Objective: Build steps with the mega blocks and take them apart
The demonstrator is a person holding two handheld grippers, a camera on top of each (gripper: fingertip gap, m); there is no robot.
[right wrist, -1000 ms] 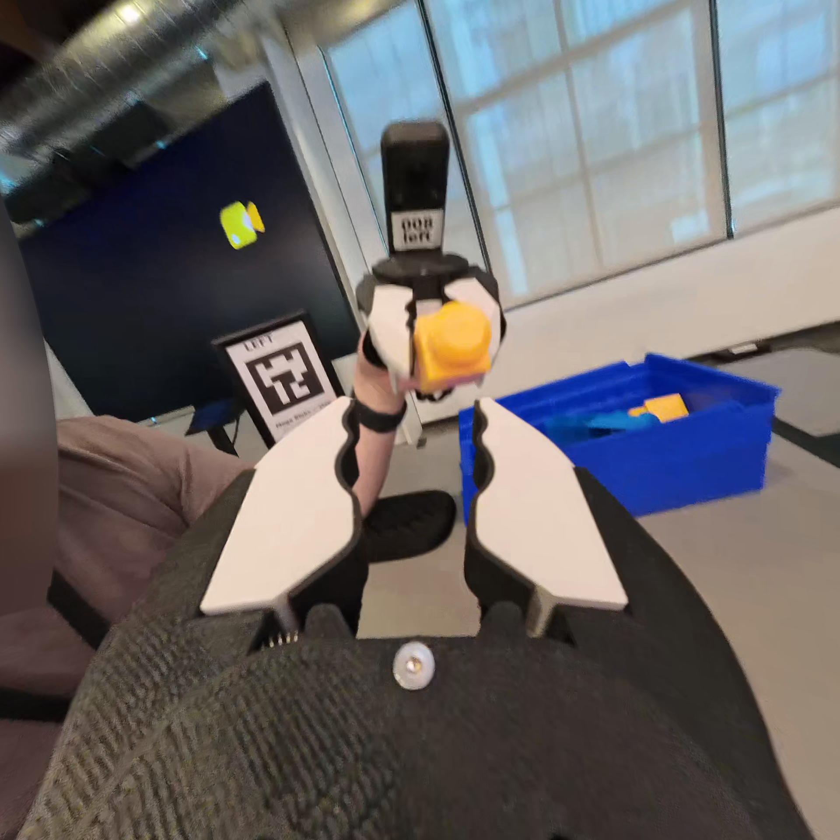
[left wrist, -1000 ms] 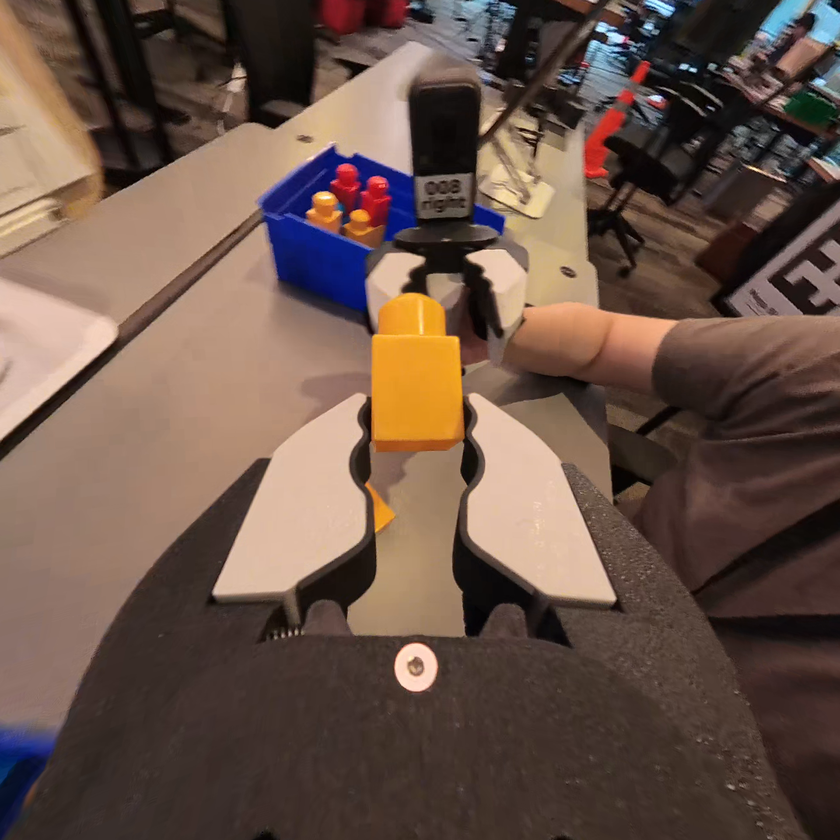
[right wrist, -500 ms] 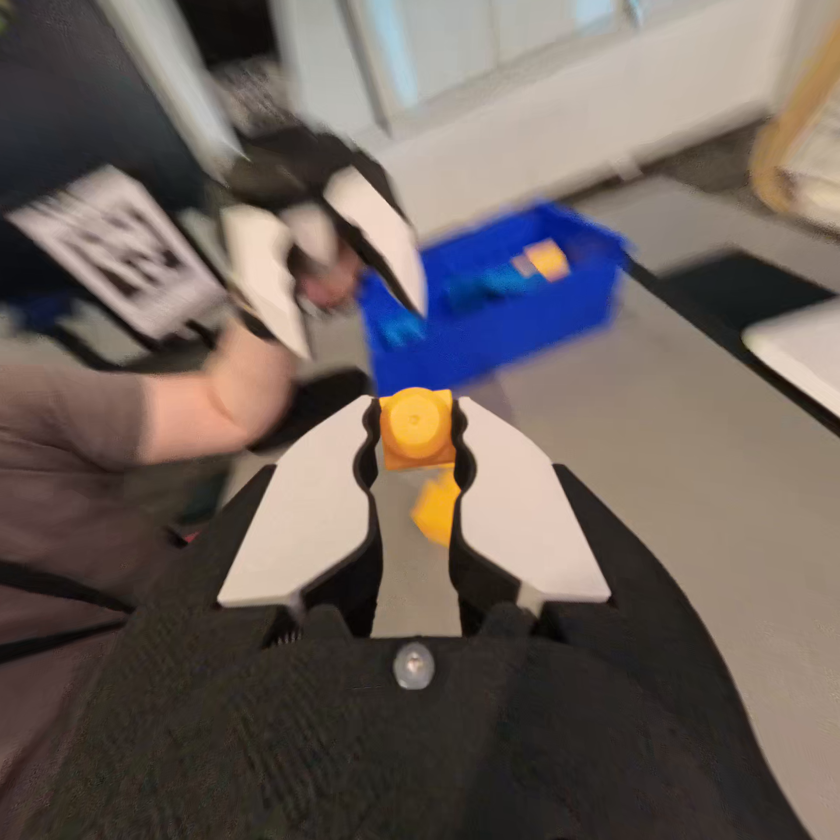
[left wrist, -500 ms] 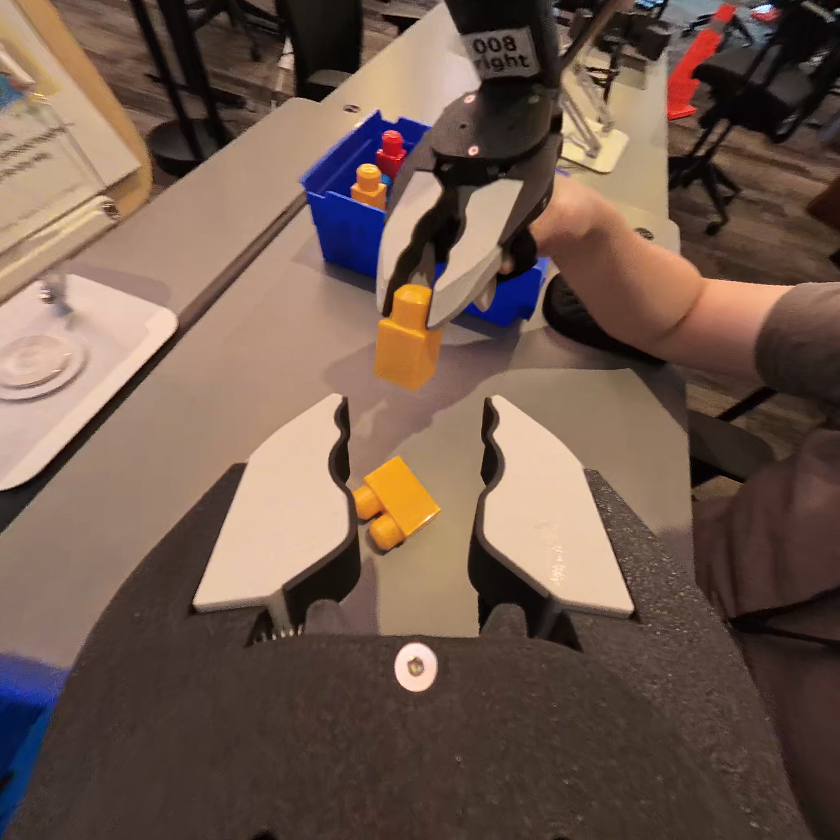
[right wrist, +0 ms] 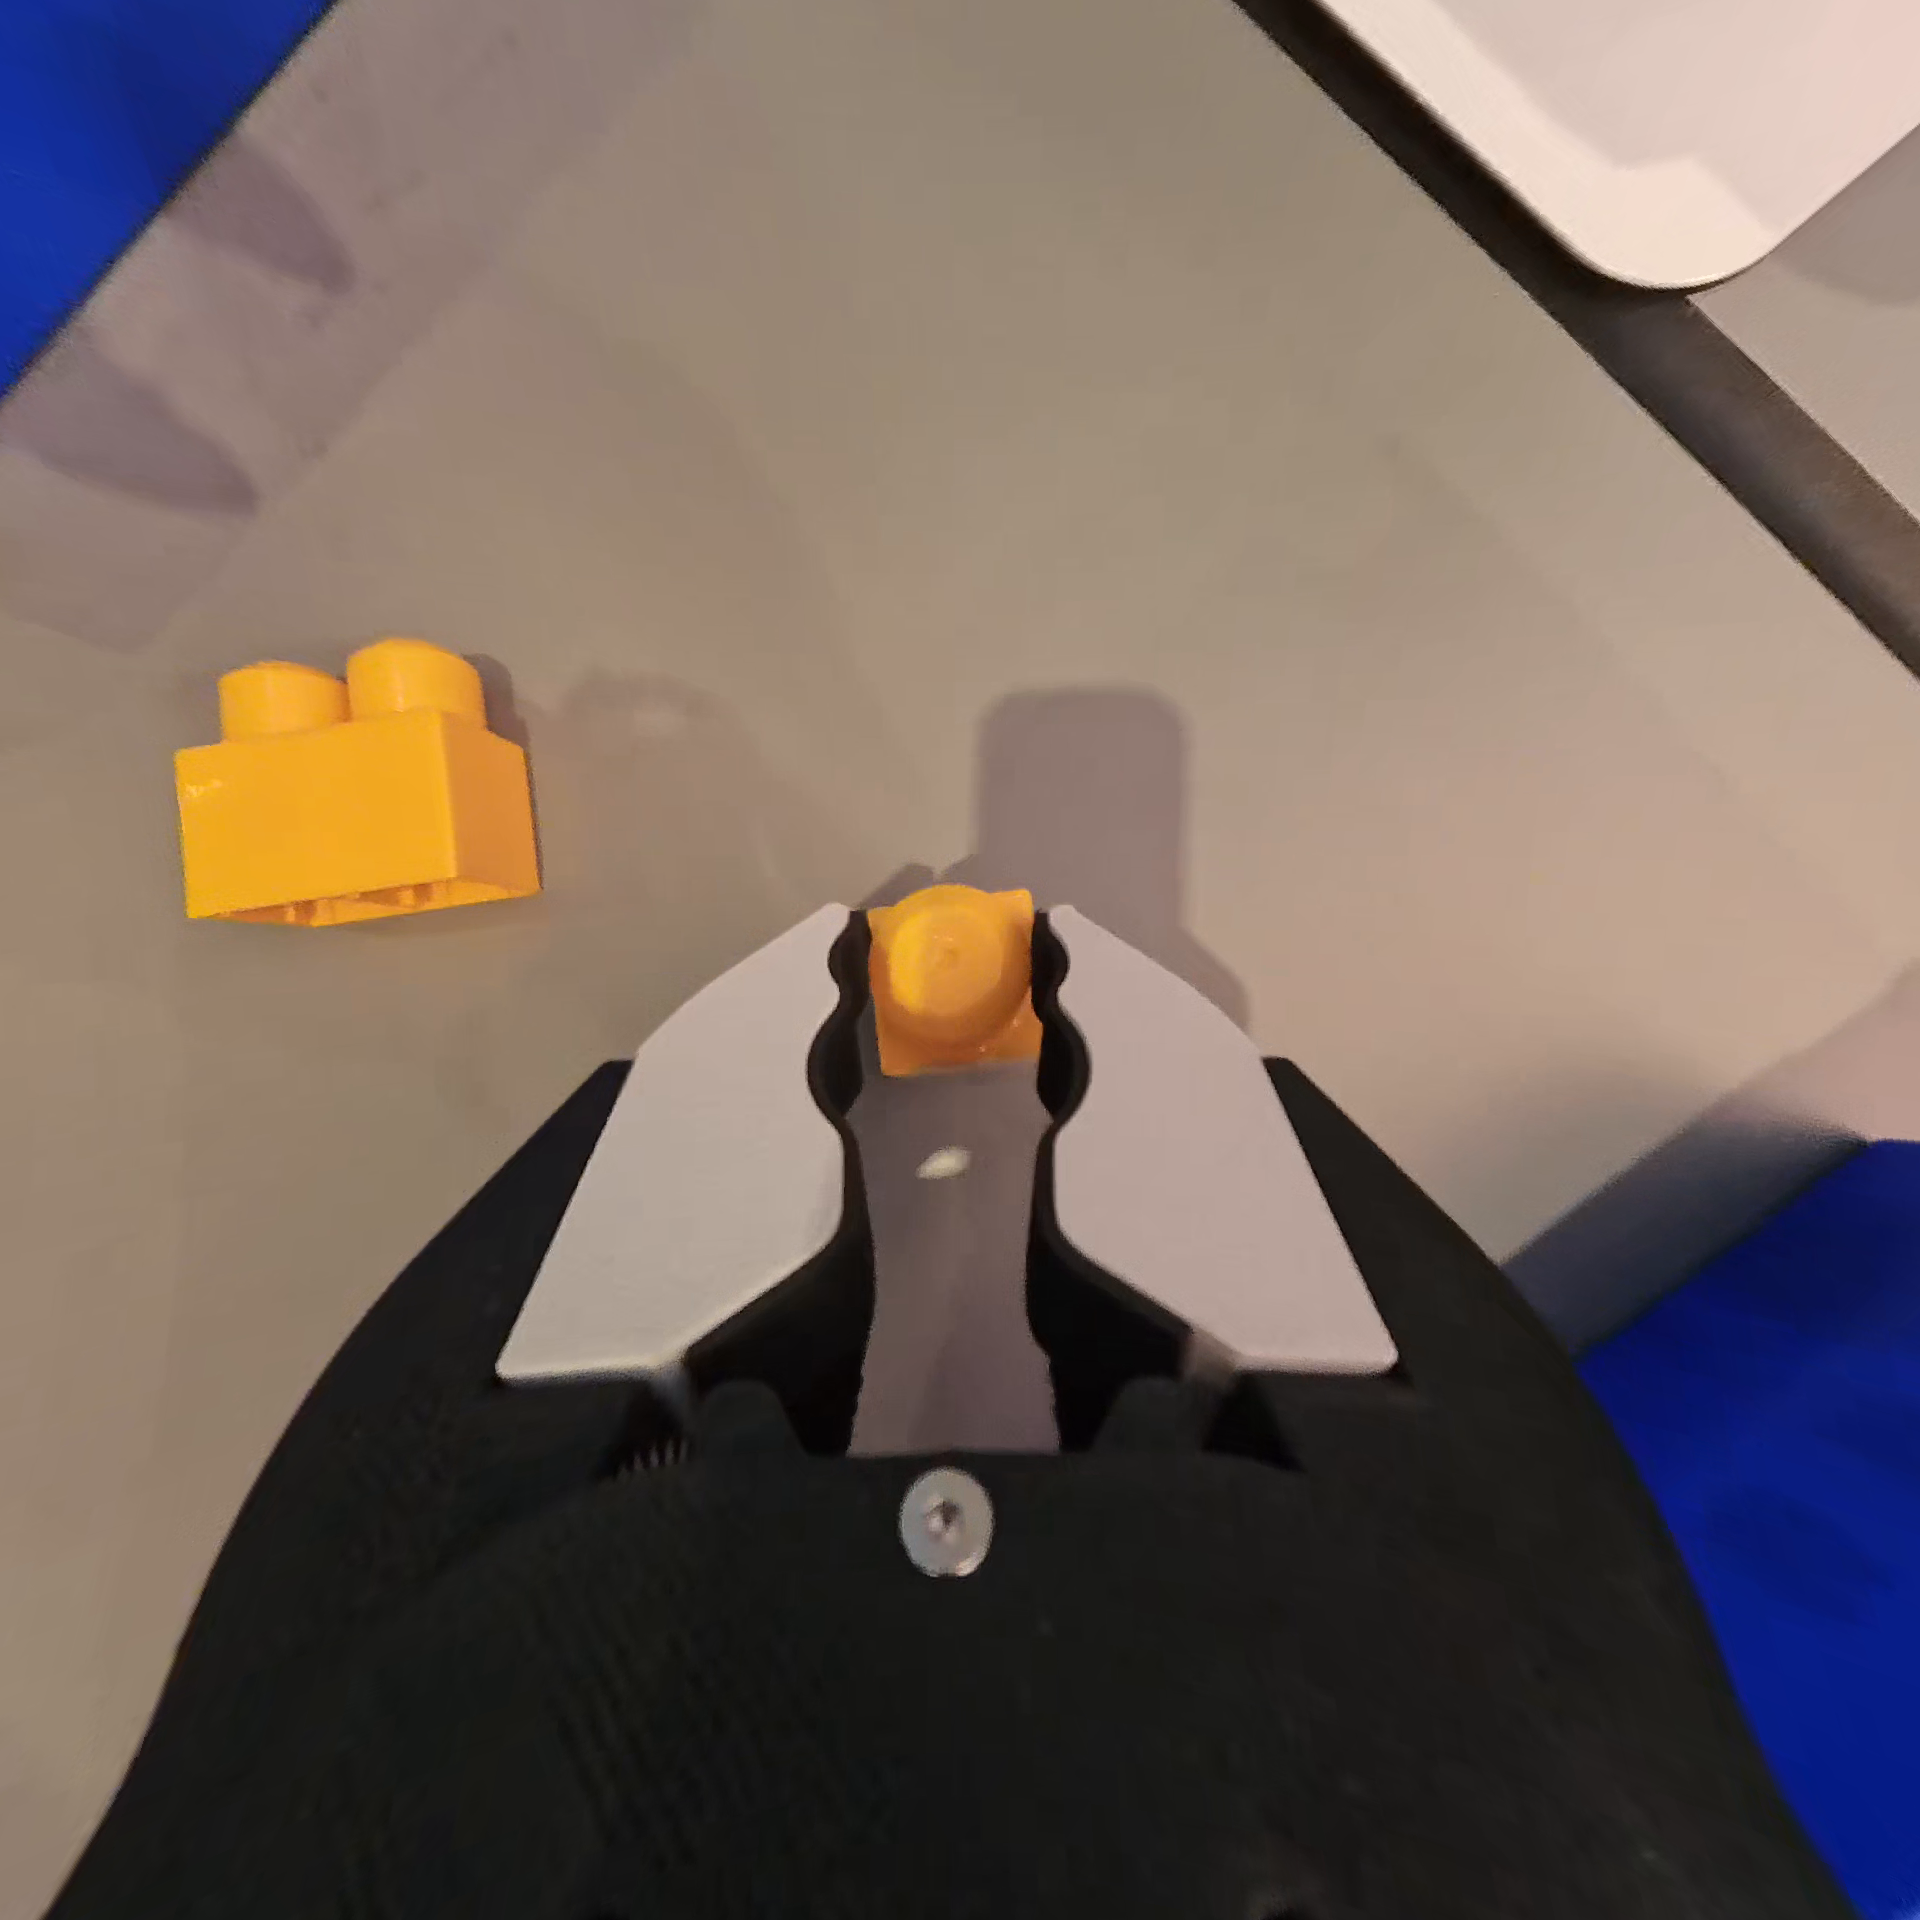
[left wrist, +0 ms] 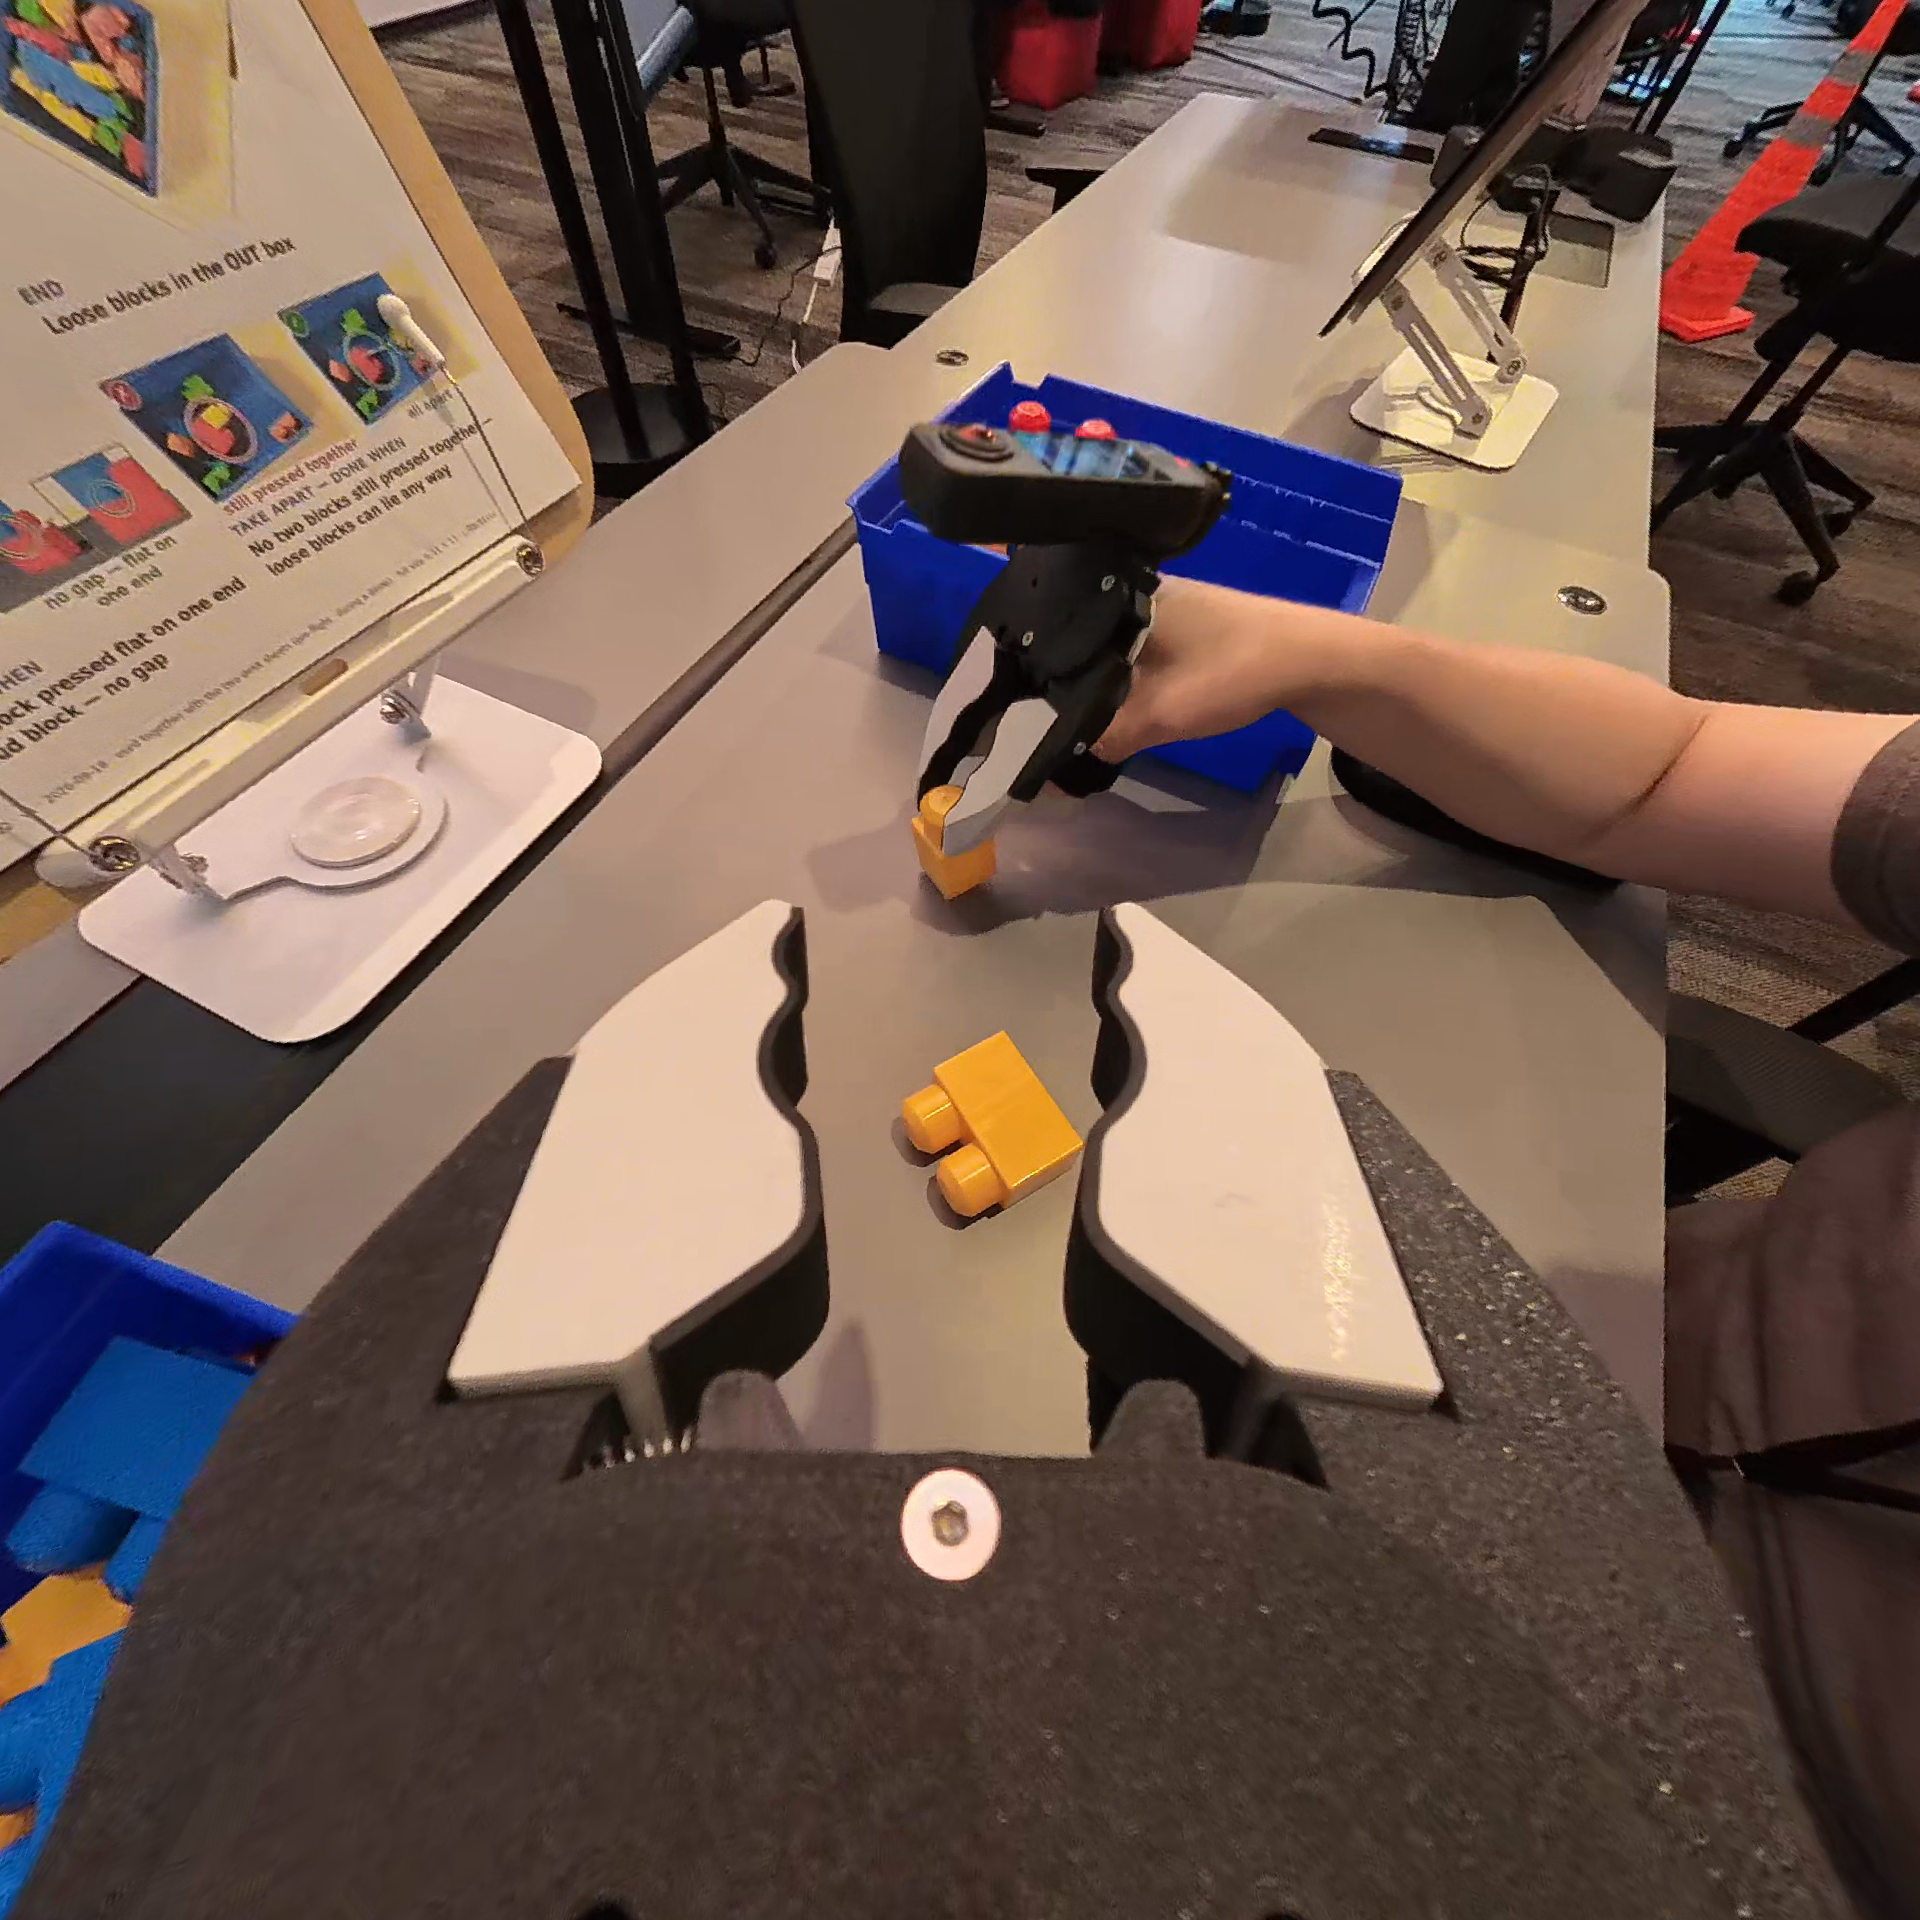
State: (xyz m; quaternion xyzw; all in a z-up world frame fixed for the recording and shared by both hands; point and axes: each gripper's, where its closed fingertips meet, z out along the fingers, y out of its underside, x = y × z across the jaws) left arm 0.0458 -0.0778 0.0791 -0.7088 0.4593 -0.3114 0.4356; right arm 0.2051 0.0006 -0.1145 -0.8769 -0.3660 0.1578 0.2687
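Two orange blocks: my right hand-held gripper [right wrist: 948, 971] is pinching the single-stud block [right wrist: 951, 982], lowering it squarely beside the two-stud block [right wrist: 353, 800]; left hand-held gripper [left wrist: 948, 1023] gaping wide.

Bare table [left wrist: 1351, 1039] around two-stud block [left wrist: 992, 1122]; blue bin [left wrist: 1299, 540] beyond.

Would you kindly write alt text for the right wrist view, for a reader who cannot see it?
The right tool grips a small orange one-stud block, stud toward the camera, over a grey table. A two-stud orange block lies loose to the left, and a white base plate sits at top right.
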